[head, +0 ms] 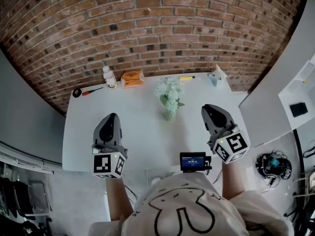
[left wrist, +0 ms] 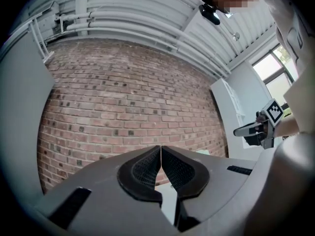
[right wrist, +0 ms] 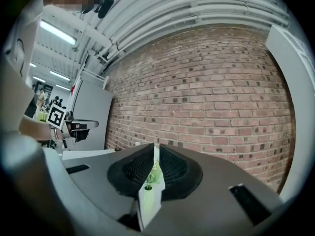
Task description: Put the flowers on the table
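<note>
Two grippers reach out over the near part of the white table [head: 142, 146], marker cubes toward the person and jaws pointing away at the brick wall [head: 157, 23]. A small screen device [head: 192, 161] sits at the table's near edge, nearer than the vase [head: 169, 114] and slightly to its right. Left gripper [head: 111, 116]: nearer than the vase and well to its left, touching none of the objects. In the left gripper view its jaw tips meet with nothing between them. Right gripper [head: 208, 107]: to the right of the vase, about level with it and apart from it. Its jaws are drawn in to a thin slit and grip nothing. The vase stands upright mid-table and holds the pale green-white flowers [head: 168, 91]. Beyond the vase to its left lie an orange packet [head: 132, 77], a white-capped bottle [head: 109, 77] (contents not readable), a red-handled screwdriver [head: 91, 91] and a black roll [head: 76, 93]. Beyond the vase to its right are a yellow pen [head: 187, 77] and a pale blue object [head: 216, 76].
</note>
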`<state>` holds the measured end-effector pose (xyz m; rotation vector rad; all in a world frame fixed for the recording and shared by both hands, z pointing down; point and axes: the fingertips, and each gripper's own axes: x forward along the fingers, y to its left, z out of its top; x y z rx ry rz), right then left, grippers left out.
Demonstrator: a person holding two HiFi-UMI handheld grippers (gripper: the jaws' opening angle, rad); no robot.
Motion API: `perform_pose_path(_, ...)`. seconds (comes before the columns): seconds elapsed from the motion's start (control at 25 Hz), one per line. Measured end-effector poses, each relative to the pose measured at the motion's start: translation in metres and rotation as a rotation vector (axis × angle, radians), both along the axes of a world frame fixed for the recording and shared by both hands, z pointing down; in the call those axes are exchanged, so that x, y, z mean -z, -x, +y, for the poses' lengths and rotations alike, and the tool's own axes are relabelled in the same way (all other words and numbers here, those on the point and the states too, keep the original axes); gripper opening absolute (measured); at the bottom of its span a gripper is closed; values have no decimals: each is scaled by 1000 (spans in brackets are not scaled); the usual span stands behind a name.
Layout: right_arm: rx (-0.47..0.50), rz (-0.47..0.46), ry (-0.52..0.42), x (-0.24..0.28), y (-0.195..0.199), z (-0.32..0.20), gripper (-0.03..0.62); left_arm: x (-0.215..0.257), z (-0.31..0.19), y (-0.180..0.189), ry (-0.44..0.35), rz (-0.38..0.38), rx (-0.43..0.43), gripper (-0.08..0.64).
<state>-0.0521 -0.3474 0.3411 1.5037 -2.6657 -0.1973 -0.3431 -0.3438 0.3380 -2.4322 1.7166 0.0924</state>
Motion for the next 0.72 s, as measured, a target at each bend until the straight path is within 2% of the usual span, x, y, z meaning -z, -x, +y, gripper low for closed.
perform_pose_path(0.16, 1, 133, -33, 8, 12, 4, 18, 9, -2, -11, 13, 9, -40, 12)
perform_pose_path(0.24, 5, 159, -45, 13, 17, 5, 18, 15, 0, -16, 6, -2, -50, 11)
perform_pose_path(0.48, 43, 61, -53, 34, 25, 6, 18, 23, 0, -24, 27, 14, -74, 11)
perform_pose_path(0.72, 33, 93, -52, 33, 31, 3, 17, 27, 2, -31, 14, -10, -91, 11)
